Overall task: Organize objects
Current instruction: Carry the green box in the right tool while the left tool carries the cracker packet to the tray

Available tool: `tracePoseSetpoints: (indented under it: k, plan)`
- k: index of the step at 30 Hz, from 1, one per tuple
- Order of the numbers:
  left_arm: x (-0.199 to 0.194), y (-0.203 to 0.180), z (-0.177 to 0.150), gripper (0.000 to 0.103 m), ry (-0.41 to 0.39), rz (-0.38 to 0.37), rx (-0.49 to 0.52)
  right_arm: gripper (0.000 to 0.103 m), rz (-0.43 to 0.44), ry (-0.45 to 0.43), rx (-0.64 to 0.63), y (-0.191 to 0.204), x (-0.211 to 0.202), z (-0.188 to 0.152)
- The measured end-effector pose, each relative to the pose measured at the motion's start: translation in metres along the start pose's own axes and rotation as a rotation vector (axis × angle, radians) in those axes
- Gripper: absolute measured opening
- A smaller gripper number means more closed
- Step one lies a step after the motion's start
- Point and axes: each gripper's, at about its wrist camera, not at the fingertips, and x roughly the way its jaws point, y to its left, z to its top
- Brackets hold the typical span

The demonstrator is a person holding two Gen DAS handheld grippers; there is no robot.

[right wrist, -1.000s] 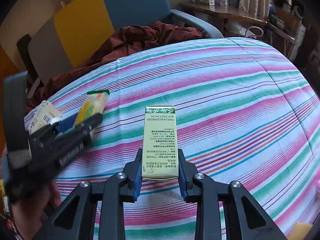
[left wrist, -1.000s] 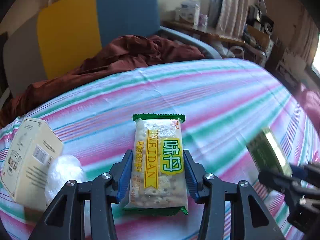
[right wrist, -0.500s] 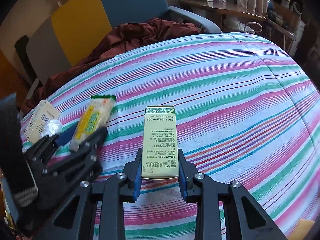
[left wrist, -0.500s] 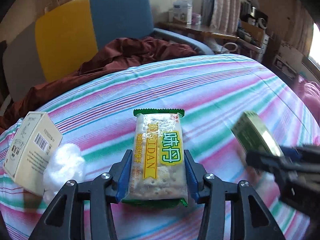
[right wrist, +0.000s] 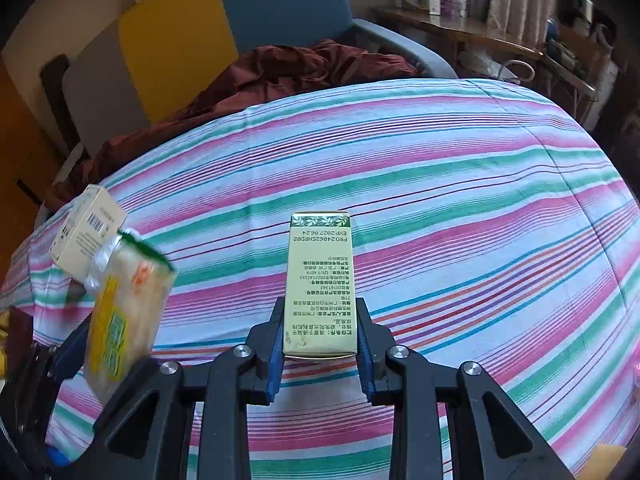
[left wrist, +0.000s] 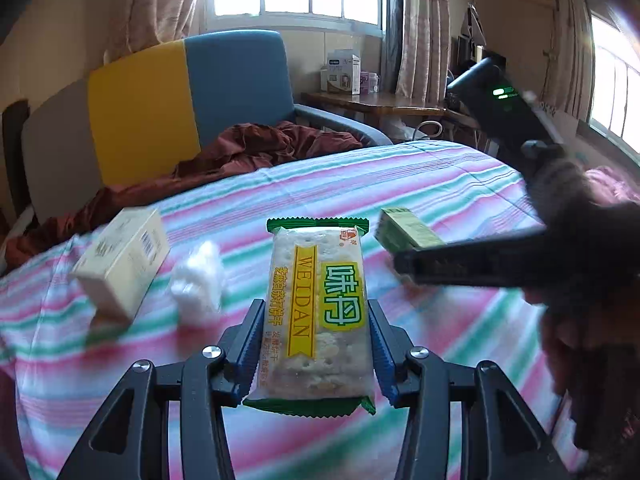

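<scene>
Left gripper (left wrist: 316, 320) clamped on a WEIDAN cracker packet (left wrist: 318, 308), blue pads pressing both long edges, packet sticking out forward past the fingertips and held clear of the striped bedsheet (left wrist: 440, 184). Ahead-left on the sheet: cream carton with a barcode (left wrist: 122, 260), tilted; white crumpled wad (left wrist: 198, 280) between it and the gripper, close to the left finger. Ahead-right: right gripper (left wrist: 472, 266) crossing in from the right edge, blurred, with a green box (left wrist: 404, 232) at its tip; jaw state unreadable from here. Far ahead past the bed: yellow-blue-grey chair (left wrist: 184, 92) with dark red cloth (left wrist: 256, 148) draped on it.
</scene>
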Motion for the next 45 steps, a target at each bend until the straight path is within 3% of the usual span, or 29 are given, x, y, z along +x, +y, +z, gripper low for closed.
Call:
tracePoseSetpoints:
  k: [18,27,37,45]
  plan:
    - [-0.116,0.056,-0.064,0.049,0.017,-0.032,-0.151,0.03,0.012,0.006,-0.165,0.054,0.005,-0.028]
    - [-0.155,0.108,-0.088,0.049,0.008,0.042,-0.242,0.03,0.023,-0.015,-0.272,0.086,-0.001,-0.046]
    - [-0.192,0.201,-0.121,0.049,0.007,0.199,-0.458,0.03,0.017,-0.033,-0.331,0.104,-0.004,-0.057]
    - [-0.2,0.28,-0.133,0.049,0.052,0.245,-0.611,0.03,0.044,-0.04,-0.361,0.117,-0.007,-0.066]
